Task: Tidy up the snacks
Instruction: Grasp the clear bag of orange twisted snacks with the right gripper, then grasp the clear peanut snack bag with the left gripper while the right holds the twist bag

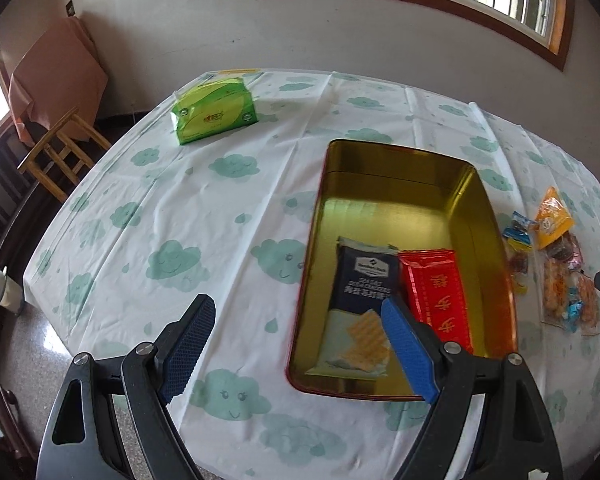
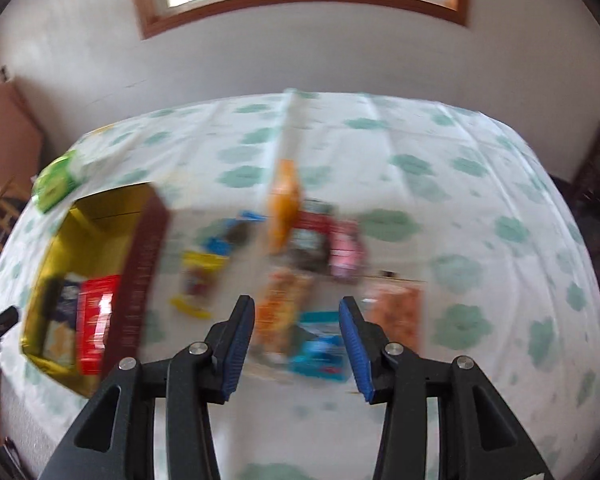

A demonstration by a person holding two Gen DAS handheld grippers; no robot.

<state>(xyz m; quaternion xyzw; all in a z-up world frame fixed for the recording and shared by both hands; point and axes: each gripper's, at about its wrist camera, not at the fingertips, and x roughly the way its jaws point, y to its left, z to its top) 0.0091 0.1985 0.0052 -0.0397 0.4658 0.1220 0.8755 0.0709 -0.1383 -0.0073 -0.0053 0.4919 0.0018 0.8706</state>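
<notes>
Your gold-lined tin (image 1: 404, 200) sits open on the cloud-print tablecloth (image 1: 140, 208), long axis running away from you. Inside, at its near end, the dark cracker pack (image 1: 362, 280) and red packet (image 1: 436, 292) lie side by side, lengthwise. The loose snack pile (image 2: 300, 264) lies just right of it, blurred. Your left gripper (image 1: 300, 336) hovers spread wide, empty; your right gripper (image 2: 298, 334) is partly spread, empty, above the pile. A green tissue pack (image 1: 214, 110) sits far left.
</notes>
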